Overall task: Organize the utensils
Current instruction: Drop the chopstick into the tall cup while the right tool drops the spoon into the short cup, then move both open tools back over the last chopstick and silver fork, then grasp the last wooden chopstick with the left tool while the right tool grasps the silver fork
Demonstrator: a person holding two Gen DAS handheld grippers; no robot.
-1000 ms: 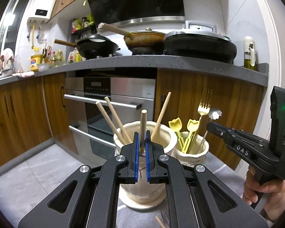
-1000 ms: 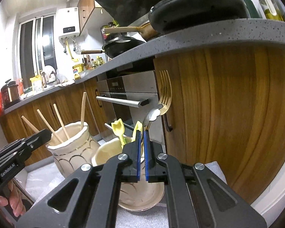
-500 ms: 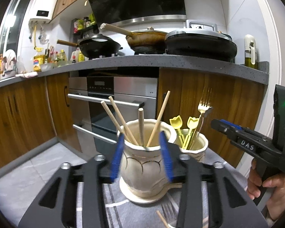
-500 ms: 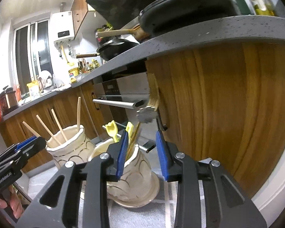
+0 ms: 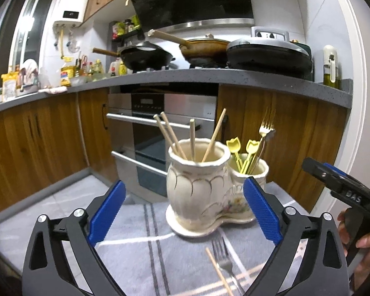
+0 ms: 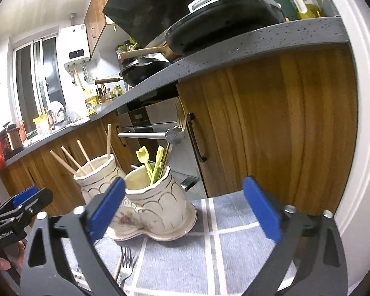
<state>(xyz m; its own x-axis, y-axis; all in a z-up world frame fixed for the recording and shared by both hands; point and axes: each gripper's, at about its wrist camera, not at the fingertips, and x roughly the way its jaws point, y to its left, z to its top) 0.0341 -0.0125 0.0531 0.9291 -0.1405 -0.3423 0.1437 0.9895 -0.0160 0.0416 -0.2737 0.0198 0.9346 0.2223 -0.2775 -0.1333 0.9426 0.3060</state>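
A: The ceramic holder (image 5: pixel 204 187) stands on the striped cloth (image 5: pixel 140 254); both grippers, left gripper (image 5: pixel 182 214) and right gripper (image 6: pixel 185 209), have just been opening, holding nothing

B: A silver fork (image 5: pixel 223 259) and chopstick (image 5: pixel 218 271) lie loose before it; a careless reach may tip the holder

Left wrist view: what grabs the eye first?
The cream double holder at centre, on the striped cloth: chopsticks in its big cup, yellow picks and a gold fork in the small one. A loose fork lies in front, between the left gripper's wide-open jaws.
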